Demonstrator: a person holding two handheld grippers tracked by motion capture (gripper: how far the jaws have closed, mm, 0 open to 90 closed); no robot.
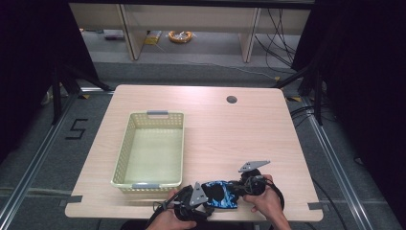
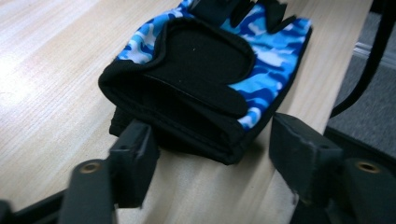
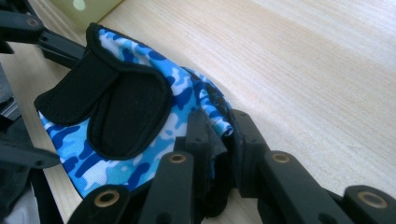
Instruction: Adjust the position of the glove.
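The right gripper [image 3: 215,140] pinches the glove's [image 3: 135,116] finger end, steadying it right of the basket [image 1: 125,143]; the left gripper [image 2: 215,158] straddles the cuff, jaws wide and not yet pressing.

A lab or test room: black curtains [image 1: 28,43] hang at both sides, metal rails [image 1: 33,158] run along the grey floor, and loose cables [image 1: 280,33] trail beyond the table's [image 1: 249,129] far edge by bare wooden desks [image 1: 191,19].

The glove [image 2: 261,60] is blue camouflage cloth with matt black padded fabric; the table [image 1: 230,129] is pale, smooth wood-grain laminate; the basket [image 1: 125,148], at nine o'clock, is perforated pale plastic.
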